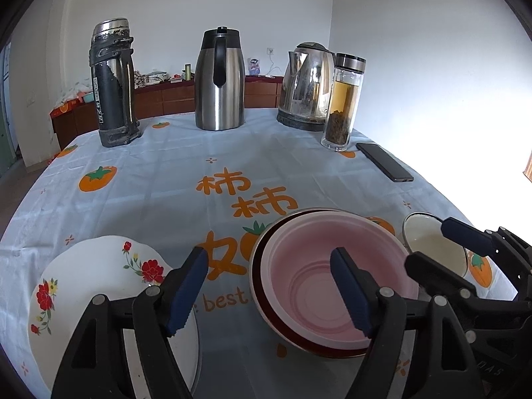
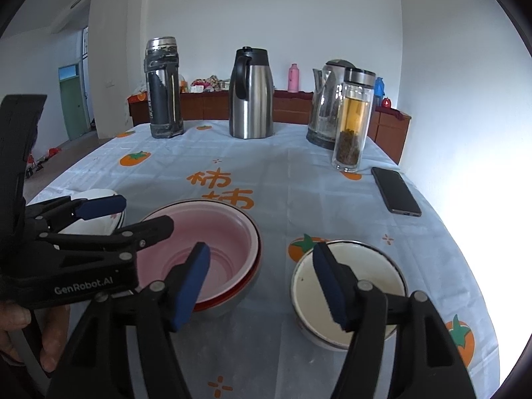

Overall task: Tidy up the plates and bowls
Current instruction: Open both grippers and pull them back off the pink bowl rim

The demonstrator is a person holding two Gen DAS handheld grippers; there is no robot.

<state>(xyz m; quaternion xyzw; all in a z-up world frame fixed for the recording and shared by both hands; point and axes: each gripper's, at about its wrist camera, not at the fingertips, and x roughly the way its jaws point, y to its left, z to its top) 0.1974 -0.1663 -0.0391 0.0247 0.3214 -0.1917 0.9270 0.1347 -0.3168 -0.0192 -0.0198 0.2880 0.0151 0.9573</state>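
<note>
Where cloth lies bare, pink bowl [image 2: 206,232] near white bowl [image 2: 349,286], rims apart.

Flask [image 1: 113,83], jug [image 1: 219,79], kettle [image 1: 307,88], tea bottle [image 1: 344,99], phone [image 1: 384,161] on tablecloth [image 1: 149,173].

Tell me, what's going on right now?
Left gripper open, right gripper open, nothing held. Pink bowl nested in red-rimmed bowl; white bowl, flowered plate apart. Nothing blocking.

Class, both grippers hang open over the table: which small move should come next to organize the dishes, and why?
Probably lower the right gripper onto the white enamel bowl's near rim. Its jaws are open and empty, and that bowl sits alone beside the nested pink bowl.
</note>
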